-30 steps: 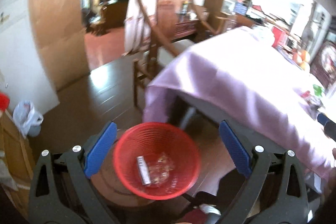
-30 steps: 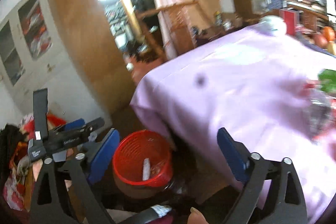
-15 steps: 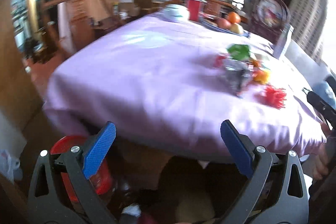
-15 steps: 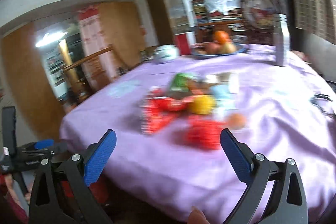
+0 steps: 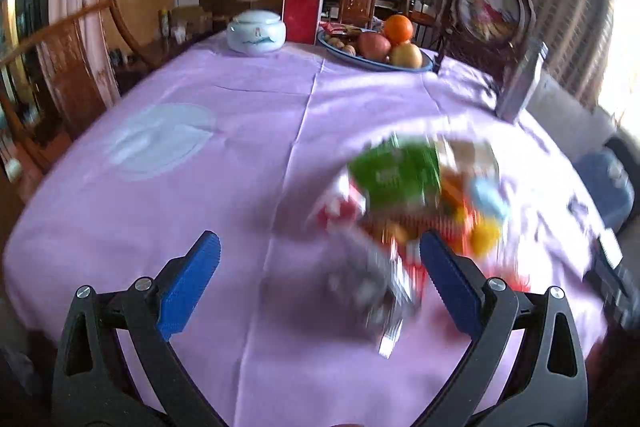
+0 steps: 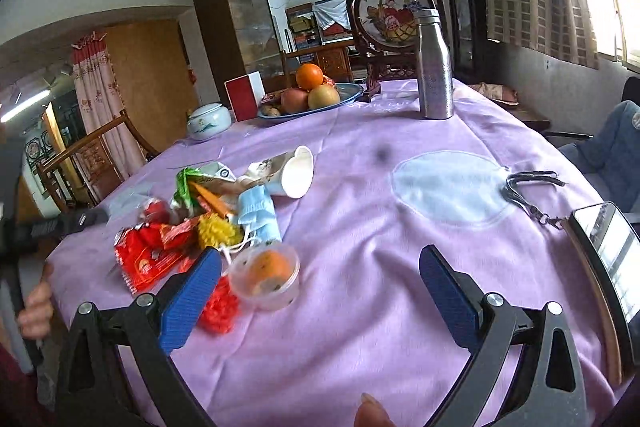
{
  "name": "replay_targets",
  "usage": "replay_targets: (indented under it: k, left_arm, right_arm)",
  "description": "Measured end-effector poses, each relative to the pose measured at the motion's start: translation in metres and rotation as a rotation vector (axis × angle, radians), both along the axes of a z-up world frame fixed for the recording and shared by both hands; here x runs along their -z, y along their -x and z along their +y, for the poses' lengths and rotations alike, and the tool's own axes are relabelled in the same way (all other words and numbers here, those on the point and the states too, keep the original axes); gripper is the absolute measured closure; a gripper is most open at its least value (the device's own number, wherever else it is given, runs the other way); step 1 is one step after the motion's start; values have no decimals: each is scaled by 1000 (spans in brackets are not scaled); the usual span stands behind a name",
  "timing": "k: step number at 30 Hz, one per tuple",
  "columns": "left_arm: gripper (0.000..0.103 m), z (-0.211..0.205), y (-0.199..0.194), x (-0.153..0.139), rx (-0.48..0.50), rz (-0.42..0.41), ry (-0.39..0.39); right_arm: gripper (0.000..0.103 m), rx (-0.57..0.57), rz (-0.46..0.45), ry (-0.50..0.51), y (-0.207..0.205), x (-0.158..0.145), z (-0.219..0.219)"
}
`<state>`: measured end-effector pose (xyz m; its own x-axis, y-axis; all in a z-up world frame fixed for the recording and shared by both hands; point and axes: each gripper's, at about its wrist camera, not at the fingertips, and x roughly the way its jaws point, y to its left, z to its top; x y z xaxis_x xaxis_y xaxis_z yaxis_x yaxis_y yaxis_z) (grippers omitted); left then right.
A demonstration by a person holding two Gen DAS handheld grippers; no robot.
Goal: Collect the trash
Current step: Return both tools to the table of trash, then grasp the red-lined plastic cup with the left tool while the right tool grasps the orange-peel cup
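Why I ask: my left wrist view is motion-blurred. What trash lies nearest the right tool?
Observer: A clear plastic cup with something orange inside, just beside the left finger of the right tool, which is open and empty.
Operator: And that pale blue smear?
Observer: A blue face mask, lying just beyond that cup.
Operator: Anything there that isn't trash?
Observer: A phone and keys lie on the cloth to the right.
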<state>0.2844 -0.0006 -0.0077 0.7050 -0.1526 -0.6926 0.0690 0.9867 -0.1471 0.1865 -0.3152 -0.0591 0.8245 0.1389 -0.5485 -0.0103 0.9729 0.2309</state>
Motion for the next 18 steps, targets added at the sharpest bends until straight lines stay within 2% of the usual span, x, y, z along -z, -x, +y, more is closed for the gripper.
replay_targets:
  k: [3, 7, 11, 12, 14, 18]
  left_arm:
    - [7, -2, -40, 10, -24, 56, 22]
    - [7, -9, -74, 34, -34, 120, -25]
    - [7, -7, -83, 56, 0, 183, -45]
    - [7, -4, -85, 58, 10, 201, -27]
    - [7, 0, -86, 60, 22, 198, 11]
    - [6, -5, -90, 61, 22, 195, -21]
  right_arm:
    - [6, -3, 4, 0, -6, 1, 2]
    - [6, -25, 37, -1, -13, 7, 5]
    - [6, -43, 83, -61, -18, 14, 0]
    - [6, -47, 101, -88, -21, 17, -3]
    - [6, -42, 117, -138, -23, 20, -9]
    - [6, -45, 131, -188, -24, 24, -14]
